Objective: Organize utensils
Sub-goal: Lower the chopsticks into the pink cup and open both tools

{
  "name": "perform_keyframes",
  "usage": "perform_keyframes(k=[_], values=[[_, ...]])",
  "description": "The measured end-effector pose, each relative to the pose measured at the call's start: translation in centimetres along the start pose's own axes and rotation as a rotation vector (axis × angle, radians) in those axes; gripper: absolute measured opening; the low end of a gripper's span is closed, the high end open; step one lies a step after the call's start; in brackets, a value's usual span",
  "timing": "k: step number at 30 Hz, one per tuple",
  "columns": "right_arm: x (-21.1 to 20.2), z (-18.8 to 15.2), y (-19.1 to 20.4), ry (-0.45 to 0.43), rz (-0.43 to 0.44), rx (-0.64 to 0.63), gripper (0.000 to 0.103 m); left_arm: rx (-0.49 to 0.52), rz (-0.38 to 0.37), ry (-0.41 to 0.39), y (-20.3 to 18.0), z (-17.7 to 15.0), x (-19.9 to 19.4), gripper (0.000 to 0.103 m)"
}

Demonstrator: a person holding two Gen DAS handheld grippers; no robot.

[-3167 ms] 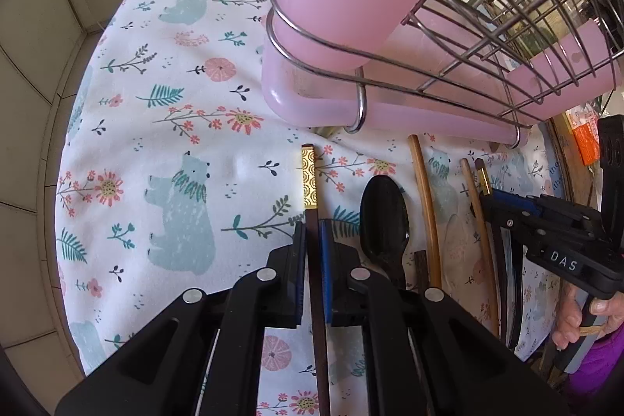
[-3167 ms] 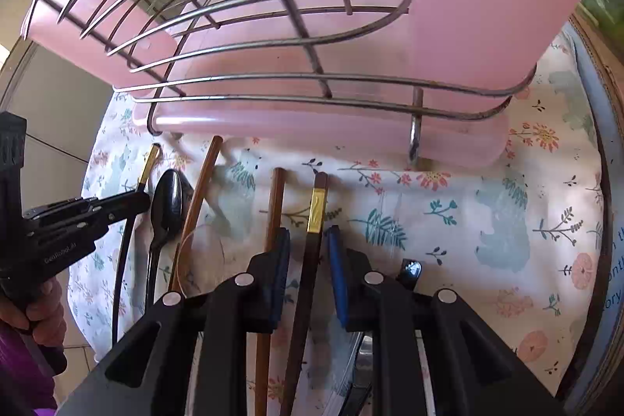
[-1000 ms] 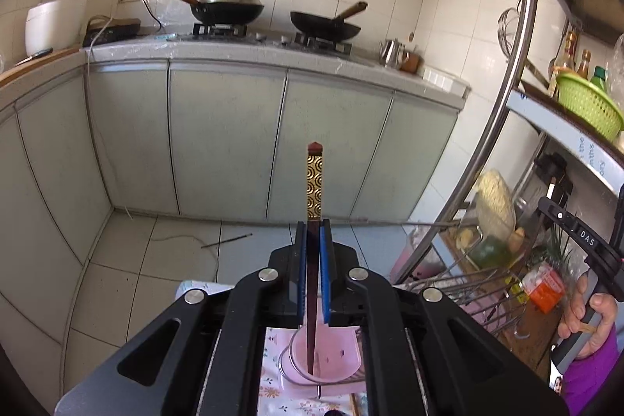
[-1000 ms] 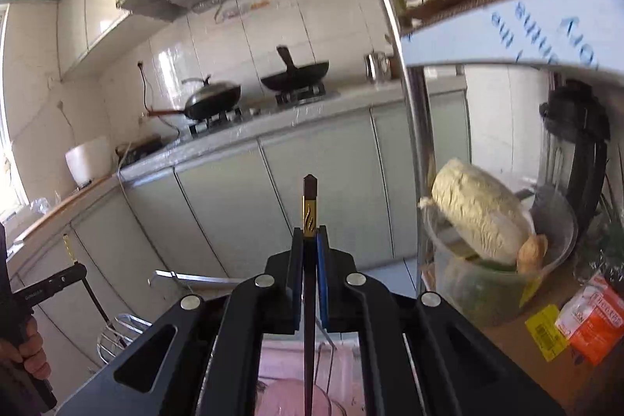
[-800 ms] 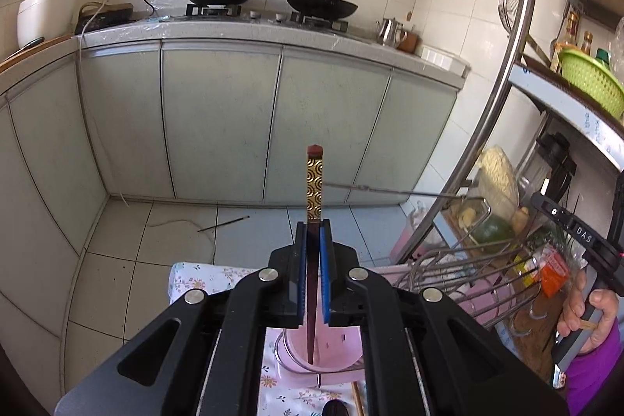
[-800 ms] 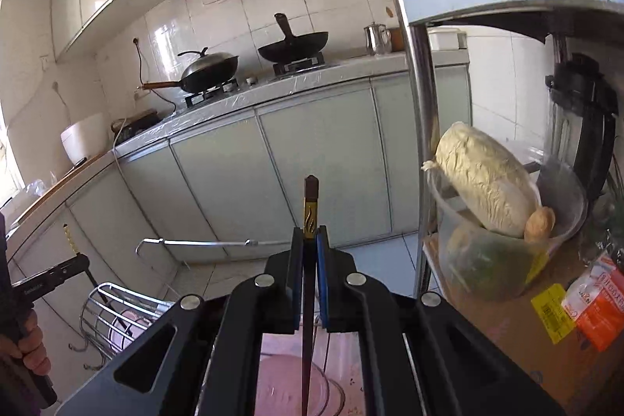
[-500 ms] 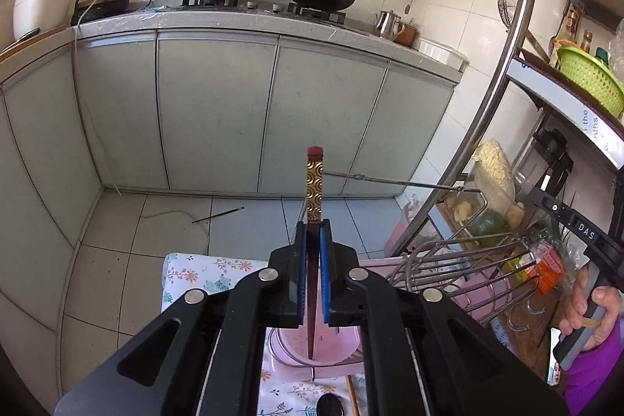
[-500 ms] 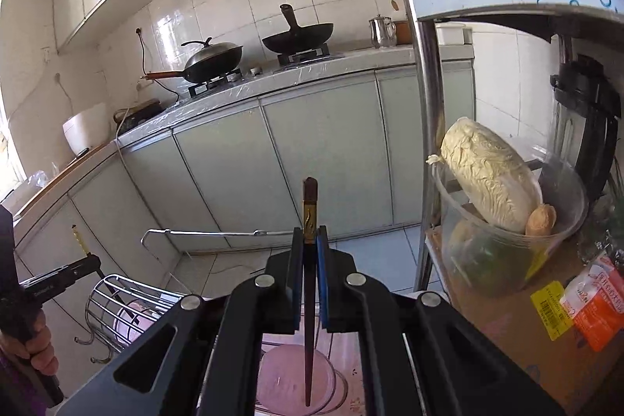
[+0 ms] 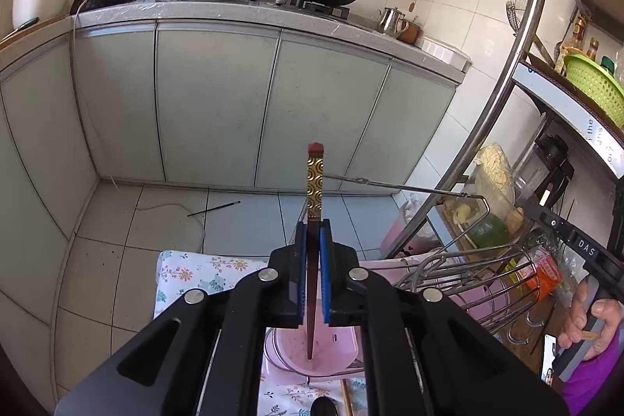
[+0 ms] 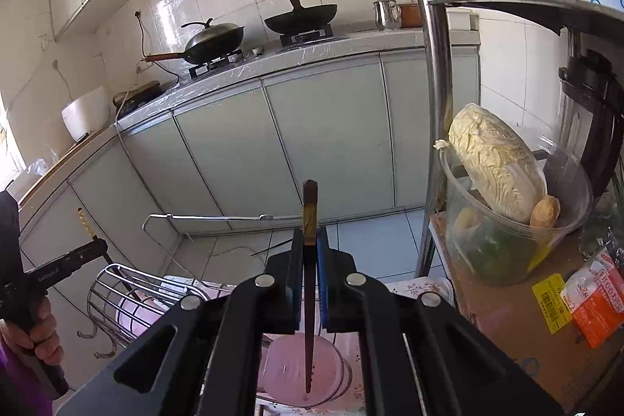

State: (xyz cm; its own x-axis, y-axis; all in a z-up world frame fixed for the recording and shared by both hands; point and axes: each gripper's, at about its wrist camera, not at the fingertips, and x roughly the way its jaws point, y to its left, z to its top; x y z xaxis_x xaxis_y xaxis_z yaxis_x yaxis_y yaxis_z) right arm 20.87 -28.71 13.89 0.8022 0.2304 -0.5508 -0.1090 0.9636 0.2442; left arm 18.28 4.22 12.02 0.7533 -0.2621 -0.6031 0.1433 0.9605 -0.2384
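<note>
- The left claw (image 9: 311, 252) is clamped on a dark chopstick (image 9: 314, 182) with a gold patterned band, held upright, its lower tip hanging over the square pink cup (image 9: 316, 353) of the wire rack (image 9: 479, 283).
- The right claw (image 10: 310, 260) is pinched on a second chopstick (image 10: 310, 213), also upright, its tip pointing down into a round pink cup (image 10: 300, 373).
- Neither stick is let go yet, so I judge both are at the point of being dropped in.
- On the flowered cloth (image 9: 187, 271) below, a black spoon (image 9: 323, 408) and a brown stick (image 9: 345, 396) peek out, so more utensils likely remain to sort.
</note>
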Motion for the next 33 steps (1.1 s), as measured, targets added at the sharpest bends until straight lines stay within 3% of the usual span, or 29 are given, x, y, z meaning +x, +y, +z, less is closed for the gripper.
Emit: perform_keyframes(k=[7,11,14,24,33], values=[[1.0,-0.9,0.8,0.036,-0.017,-0.037,0.006,0.020,0.021,0.038,-0.7,-0.5,1.5,0.006],[1.2,-1.2,0.7,0.058,-0.006,-0.029,0.009,0.003,0.012,0.058,-0.5,-0.5,1.8,0.018],[0.6,-1.2,0.7,0.046,0.000,-0.029,0.018,-0.004,0.015,0.037,-0.2,-0.3,1.2,0.027],[-2.2,-2.3,0.1,0.013,-0.001,-0.016,0.021,-0.024,0.034,0.003,0.7,-0.3,-1.4,0.029],[-5.6,-6.1,-0.2,-0.003,0.006,0.002,0.021,-0.055,0.037,0.004,1.8,-2.7,-3.9,0.029]])
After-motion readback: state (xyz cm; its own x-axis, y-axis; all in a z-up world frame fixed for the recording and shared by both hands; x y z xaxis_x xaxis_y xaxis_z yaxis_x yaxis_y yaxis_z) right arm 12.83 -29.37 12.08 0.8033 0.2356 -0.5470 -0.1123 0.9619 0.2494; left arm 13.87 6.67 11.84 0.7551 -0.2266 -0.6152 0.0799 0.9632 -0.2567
